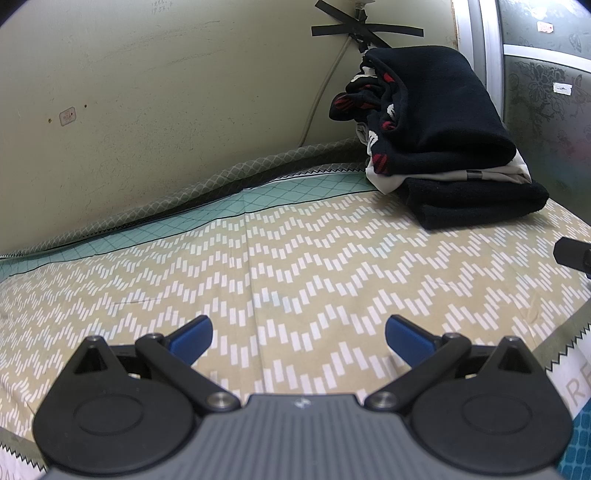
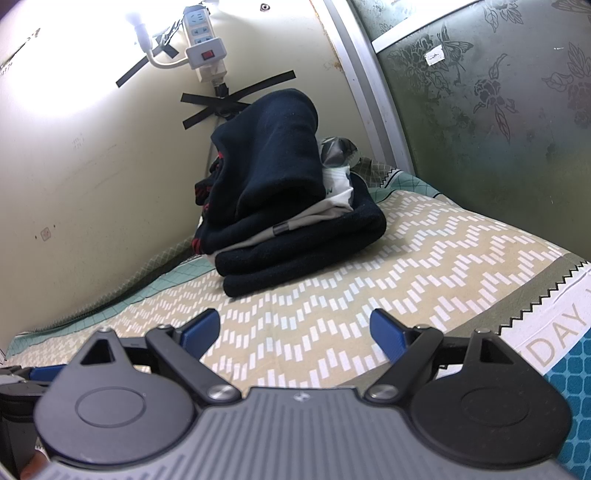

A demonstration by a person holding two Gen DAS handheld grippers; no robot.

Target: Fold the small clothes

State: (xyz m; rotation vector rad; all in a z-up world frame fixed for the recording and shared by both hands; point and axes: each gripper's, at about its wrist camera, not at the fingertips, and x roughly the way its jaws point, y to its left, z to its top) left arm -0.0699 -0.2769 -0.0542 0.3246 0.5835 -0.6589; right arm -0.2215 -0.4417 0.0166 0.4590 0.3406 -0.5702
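The left gripper (image 1: pixel 298 339) is held wide apart and empty above the zigzag-patterned sheet (image 1: pixel 295 266); the right gripper (image 2: pixel 294 332) is likewise spread, gripping nothing. The stack of folded dark clothes (image 2: pixel 291 206) is seen resting in the far corner by the wall.

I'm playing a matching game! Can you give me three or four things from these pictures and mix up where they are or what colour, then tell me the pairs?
Things:
1. pile of clothes
2. power strip
3. left claw
4. black tape

Descriptions:
A. open, holding nothing
B. crossed strips on the wall
C. white with a red switch
D. stacked in the corner of the bed

Pairs: 1-D, 2-C, 3-A, 4-B
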